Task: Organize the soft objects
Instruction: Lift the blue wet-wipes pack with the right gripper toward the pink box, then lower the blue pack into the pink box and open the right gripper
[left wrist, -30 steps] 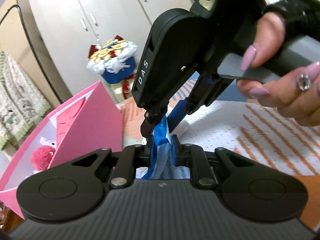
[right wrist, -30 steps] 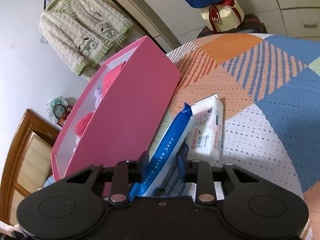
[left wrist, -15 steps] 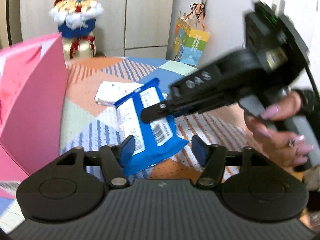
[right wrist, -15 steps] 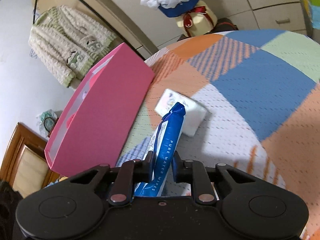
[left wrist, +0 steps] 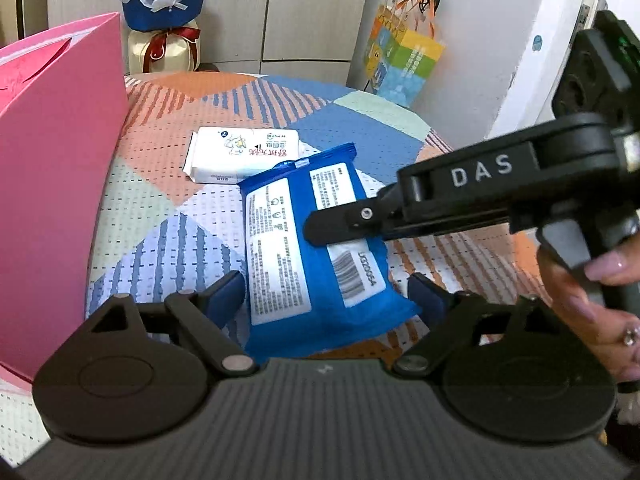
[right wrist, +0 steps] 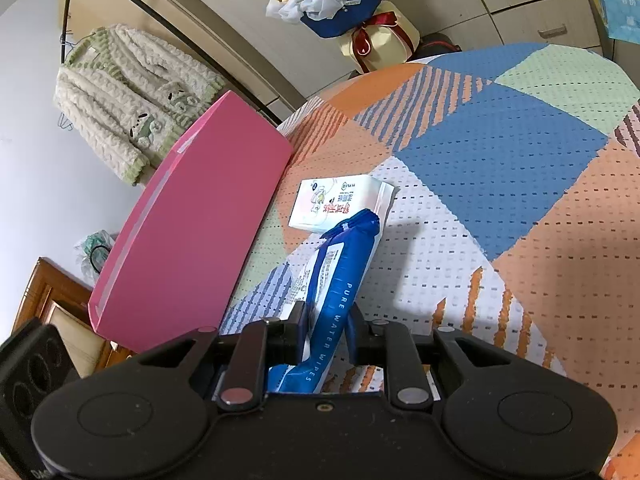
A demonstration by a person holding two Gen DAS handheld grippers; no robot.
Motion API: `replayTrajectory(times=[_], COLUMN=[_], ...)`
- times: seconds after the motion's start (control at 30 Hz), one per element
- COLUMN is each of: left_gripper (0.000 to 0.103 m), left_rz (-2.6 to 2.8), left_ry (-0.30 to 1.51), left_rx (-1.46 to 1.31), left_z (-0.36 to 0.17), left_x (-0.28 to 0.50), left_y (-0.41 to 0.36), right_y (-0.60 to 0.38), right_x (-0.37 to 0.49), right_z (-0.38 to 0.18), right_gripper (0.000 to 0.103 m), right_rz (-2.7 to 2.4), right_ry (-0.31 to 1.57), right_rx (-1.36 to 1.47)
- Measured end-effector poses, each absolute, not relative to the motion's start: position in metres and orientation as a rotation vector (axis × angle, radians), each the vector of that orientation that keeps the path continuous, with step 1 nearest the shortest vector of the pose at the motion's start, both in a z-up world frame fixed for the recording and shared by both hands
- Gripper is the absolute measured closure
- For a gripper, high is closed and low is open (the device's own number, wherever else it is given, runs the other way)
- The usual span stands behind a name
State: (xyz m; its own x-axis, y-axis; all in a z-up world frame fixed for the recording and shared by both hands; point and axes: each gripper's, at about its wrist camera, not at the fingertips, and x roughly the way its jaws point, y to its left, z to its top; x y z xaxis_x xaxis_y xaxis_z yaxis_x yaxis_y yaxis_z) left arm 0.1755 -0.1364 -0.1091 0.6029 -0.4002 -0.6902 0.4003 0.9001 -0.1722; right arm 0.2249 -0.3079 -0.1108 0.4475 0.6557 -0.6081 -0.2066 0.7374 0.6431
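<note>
A blue pack of water wipes (left wrist: pixel 312 240) is held above the patterned tablecloth by my right gripper (right wrist: pixel 326 320), which is shut on its edge; the pack (right wrist: pixel 340 292) stands on edge between the fingers. My left gripper (left wrist: pixel 326 292) is open, its fingers (left wrist: pixel 224 292) on either side of the pack's near end, not touching it. The right gripper (left wrist: pixel 332 226) also shows in the left wrist view, coming in from the right. A white wipes pack (left wrist: pixel 242 154) lies flat on the cloth behind the blue one and also shows in the right wrist view (right wrist: pixel 340 202).
A tall pink box (left wrist: pixel 56 168) stands at the table's left side, also in the right wrist view (right wrist: pixel 192 232). A flower bouquet box (left wrist: pixel 164 16) and a colourful paper bag (left wrist: pixel 404 60) are beyond the table. A knitted cardigan (right wrist: pixel 132 108) hangs on a rack.
My left gripper has let go of the blue pack, opened and pulled back. My right gripper keeps hold of the pack and has lifted and turned it.
</note>
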Motion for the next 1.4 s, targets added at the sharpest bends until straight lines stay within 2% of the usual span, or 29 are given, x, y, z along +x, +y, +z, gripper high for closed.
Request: replayTrajectory(times=[0.07, 0.13, 0.3, 0.93, 1.2, 1.4], left_gripper=[0.029, 0.044, 0.051, 0.053, 0.053, 0.053], left_rz=[-0.474, -0.45, -0.489, -0.707, -0.684, -0.602], left_ry=[0.809, 0.814, 0.843, 0.858, 0.723, 0.664], left_rx=[0.024, 0.073, 0.067, 0.05, 0.086, 0.071], left_z=[-0.106, -0.103, -0.095, -0.037, 0.021, 0.041], left_x=[0.173, 0.171, 0.166, 0.11, 0.098, 0.106], left_y=[-0.138, -0.142, -0.135, -0.08, -0.035, 0.007], right_y=[-0.308, -0.306, -0.3, -0.252, -0.215, -0.179], right_x=[0.222, 0.218, 0.201, 0.122, 0.107, 0.124], right_z=[-0.11, -0.107, -0.092, -0.007, 0.049, 0.073], right_gripper=[0.079, 0.08, 0.082, 0.083, 0.082, 0.081], right_rz=[0.569, 0.574, 0.566, 0.547, 0.582, 0.661], right_ry=[0.964, 0.957, 0.937, 0.924, 0.816, 0.749], right_rx=[0.526, 0.508, 0.45, 0.228, 0.187, 0.182])
